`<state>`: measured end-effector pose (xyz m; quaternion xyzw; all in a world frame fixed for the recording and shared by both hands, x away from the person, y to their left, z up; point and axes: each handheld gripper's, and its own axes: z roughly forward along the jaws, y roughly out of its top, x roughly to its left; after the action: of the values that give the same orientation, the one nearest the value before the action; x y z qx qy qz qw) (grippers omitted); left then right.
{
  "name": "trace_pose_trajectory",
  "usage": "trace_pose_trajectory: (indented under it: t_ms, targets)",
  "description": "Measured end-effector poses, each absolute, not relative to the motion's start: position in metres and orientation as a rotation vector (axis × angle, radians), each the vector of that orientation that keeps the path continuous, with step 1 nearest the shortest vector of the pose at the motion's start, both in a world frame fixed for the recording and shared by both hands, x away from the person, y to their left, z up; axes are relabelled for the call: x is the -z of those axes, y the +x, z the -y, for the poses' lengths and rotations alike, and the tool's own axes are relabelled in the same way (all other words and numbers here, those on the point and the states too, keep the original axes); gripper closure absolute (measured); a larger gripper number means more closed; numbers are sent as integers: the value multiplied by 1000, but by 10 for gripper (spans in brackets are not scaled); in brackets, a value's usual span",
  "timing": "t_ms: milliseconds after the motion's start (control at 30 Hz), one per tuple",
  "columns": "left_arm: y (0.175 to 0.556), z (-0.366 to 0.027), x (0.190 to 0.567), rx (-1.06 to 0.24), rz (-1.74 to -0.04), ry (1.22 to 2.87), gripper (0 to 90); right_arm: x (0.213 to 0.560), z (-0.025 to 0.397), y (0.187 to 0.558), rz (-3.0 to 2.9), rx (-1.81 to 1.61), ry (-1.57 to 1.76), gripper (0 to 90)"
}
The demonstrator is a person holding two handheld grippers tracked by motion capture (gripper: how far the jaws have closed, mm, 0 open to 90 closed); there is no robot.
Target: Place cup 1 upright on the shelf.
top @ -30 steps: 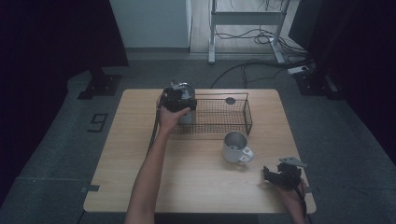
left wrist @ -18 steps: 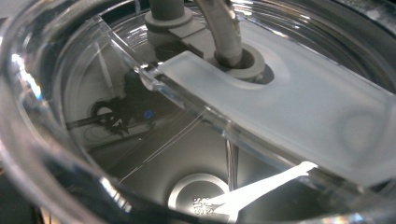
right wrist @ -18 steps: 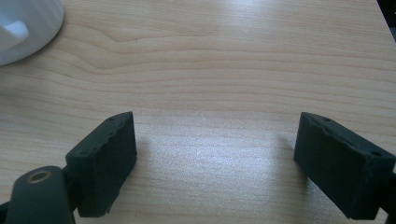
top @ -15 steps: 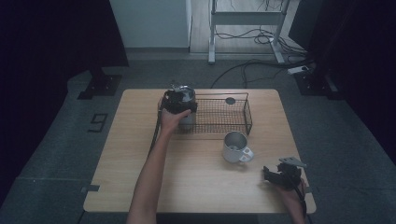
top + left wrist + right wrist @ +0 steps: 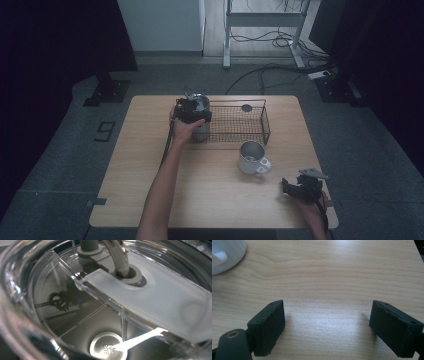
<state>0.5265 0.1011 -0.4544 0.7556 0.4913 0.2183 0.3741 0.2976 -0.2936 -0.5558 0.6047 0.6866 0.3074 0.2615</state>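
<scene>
The right gripper rests low over the bare wood with its two black jaws spread wide and nothing between them. In the high view this right gripper sits near the front right corner of the light wooden worktop, well apart from the black wire basket that stands at the far middle of the worktop. Between the right gripper and the basket, just in front of the basket's front right corner, stands a white mug with a metal-grey inside, its handle turned toward the right gripper; a curved white part of that mug shows in the upper left corner of the right gripper view.

The left gripper is held at the basket's left end, right over a round steel tumbler with a clear plastic lid that stands at that end, touching or just beside the basket's left wall; whether it is inside the wire cannot be told. Its jaws are hidden, so whether they are spread or pinching the tumbler cannot be told. The left gripper view looks straight down through the clear lid, with its frosted slider and a grey stem, onto the stamped steel bottom. A small dark round disc lies inside the basket near its far wall.
</scene>
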Motion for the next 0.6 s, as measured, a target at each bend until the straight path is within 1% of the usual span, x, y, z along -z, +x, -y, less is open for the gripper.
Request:
trace_pose_trajectory:
  t_ms: [133, 367, 600]
  targets:
    - [525, -99, 459, -582, -1248, 1964, 38, 556, 294, 298, -1858, -832, 1637, 126]
    - [520, -99, 460, -586, -1242, 1970, 35, 556, 294, 298, -1858, -832, 1637, 126]
    - [515, -102, 463, -597, -1248, 1935, 32, 556, 294, 298, -1859, -832, 1636, 126]
